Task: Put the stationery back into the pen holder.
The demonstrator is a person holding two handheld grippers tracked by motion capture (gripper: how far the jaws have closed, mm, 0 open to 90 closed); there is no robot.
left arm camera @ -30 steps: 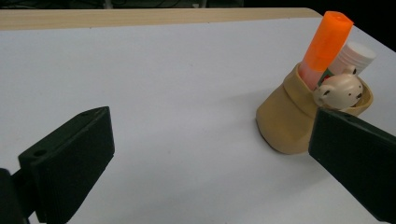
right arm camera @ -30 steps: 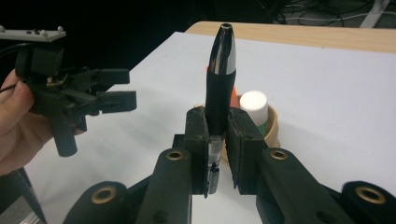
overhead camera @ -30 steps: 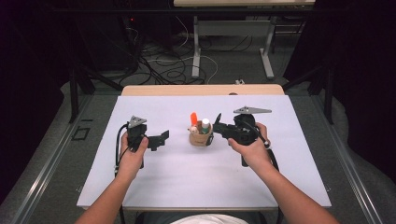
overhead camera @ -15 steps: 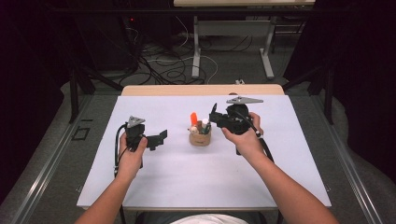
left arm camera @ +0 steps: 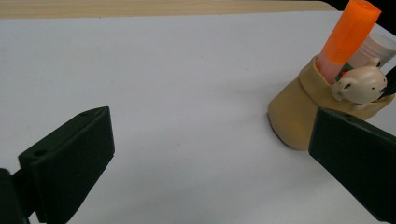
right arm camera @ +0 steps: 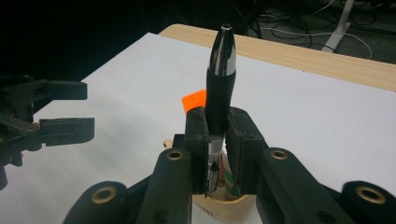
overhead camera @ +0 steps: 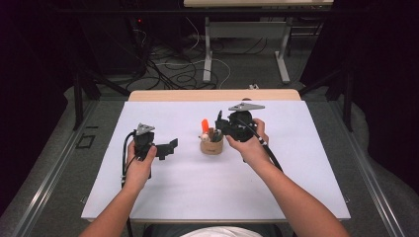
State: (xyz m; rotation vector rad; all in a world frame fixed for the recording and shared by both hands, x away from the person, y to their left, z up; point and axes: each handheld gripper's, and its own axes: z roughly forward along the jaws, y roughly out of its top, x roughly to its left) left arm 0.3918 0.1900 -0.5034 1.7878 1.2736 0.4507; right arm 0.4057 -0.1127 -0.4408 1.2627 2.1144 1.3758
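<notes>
**Pen pinched upright over the holder**

High view: Right gripper [overhead camera: 221, 127] hung at the upper right edge of the tan holder [overhead camera: 211, 146], well nearer to it than the other hand. Left gripper [overhead camera: 172, 146] sat apart to the left on the white table [overhead camera: 296, 163], jaws pointed toward the holder. Orange marker [overhead camera: 204, 123] stood up from the holder's back edge.

Left gripper view: Jaws spread wide, nothing between them, only bare table. Holder [left arm camera: 303, 112] lay ahead and to the right, just beyond the right jaw, stuffed with the orange marker [left arm camera: 348, 35], a white tube [left arm camera: 376, 49] and a small bear-shaped topper [left arm camera: 362, 84].

Right gripper view: Jaws clamped tight on a black pen [right arm camera: 218, 93], pads pressed on its lower barrel. Long axis nearly vertical, silver end up, lower end hidden between the pads, directly over the holder's rim [right arm camera: 224, 205]. Judged: either a straight lift or a straight drop along that axis called for, with little sideways drift.
</notes>
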